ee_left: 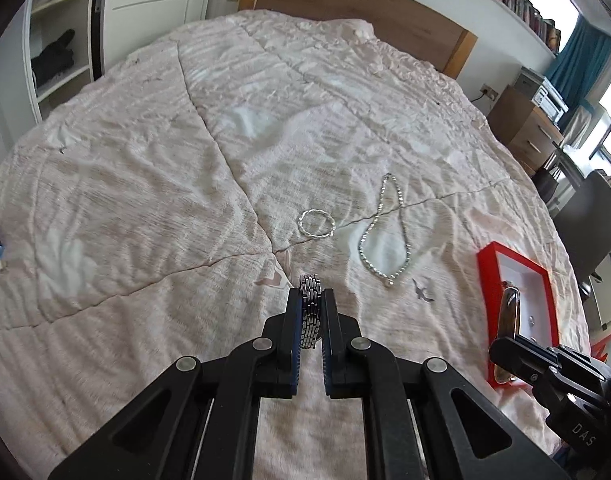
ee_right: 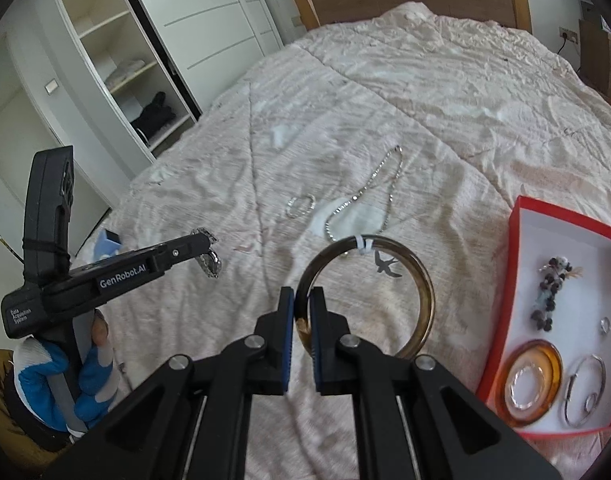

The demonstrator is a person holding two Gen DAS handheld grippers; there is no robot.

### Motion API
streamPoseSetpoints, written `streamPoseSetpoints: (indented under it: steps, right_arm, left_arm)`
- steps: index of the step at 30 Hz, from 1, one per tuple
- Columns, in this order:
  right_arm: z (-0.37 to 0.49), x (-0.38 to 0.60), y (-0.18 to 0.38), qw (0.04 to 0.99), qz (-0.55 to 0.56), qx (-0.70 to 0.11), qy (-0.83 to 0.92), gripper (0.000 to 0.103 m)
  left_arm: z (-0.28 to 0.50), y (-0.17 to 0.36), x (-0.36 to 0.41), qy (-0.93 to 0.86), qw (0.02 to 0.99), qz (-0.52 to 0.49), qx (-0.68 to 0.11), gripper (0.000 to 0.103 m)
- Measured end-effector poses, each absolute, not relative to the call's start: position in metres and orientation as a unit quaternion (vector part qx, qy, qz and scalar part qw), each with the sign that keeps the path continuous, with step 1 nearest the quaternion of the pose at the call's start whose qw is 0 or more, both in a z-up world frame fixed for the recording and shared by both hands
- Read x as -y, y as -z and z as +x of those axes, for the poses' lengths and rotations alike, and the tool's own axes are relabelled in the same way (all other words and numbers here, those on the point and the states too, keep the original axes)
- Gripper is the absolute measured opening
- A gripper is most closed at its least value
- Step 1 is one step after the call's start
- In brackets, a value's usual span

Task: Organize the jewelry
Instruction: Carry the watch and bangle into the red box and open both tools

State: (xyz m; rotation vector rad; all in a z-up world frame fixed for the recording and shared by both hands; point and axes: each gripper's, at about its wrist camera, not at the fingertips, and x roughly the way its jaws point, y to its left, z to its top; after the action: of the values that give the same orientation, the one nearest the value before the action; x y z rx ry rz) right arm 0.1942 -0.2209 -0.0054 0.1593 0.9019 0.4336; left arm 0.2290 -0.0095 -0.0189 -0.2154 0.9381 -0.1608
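Bed (ee_left: 145, 160) carries red box (ee_right: 519, 280), necklace (ee_left: 385, 232), ring bracelet (ee_left: 315, 223). Right gripper (ee_right: 301, 308) clamps amber bangle (ee_right: 423, 292) near box; lower flat inside before releasing. Left gripper (ee_left: 310, 308) pinches metal link bracelet (ee_left: 310, 312); carry boxward next.

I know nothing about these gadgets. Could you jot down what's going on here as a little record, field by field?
Setting: pink quilted bed
Left hand-held gripper: shut on a metal link bracelet
Right hand-held gripper: shut on a brown bangle, held above the quilt
Lying loose on the bed: small silver ring bracelet, silver chain necklace
Red box: white inside, holds a beaded piece, amber bangle, silver hoop
Box position: on the bed, right of the necklace
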Motion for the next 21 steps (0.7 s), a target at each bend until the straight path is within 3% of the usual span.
streamPoseSetpoints:
  steps: [9, 21]
  right_arm:
    - [0.168, 0.261, -0.021, 0.892, 0.083, -0.411, -0.171, 0.007]
    - [0.167, 0.404, 0.003, 0.895, 0.110, -0.428, -0.065, 0.007]
  left_arm:
    - [0.213, -0.010, 0.055, 0.123, 0.885, -0.091, -0.439, 0.009]
    - [0.224, -0.001, 0.213, 0.242, 0.855, -0.044, -0.457, 0.009]
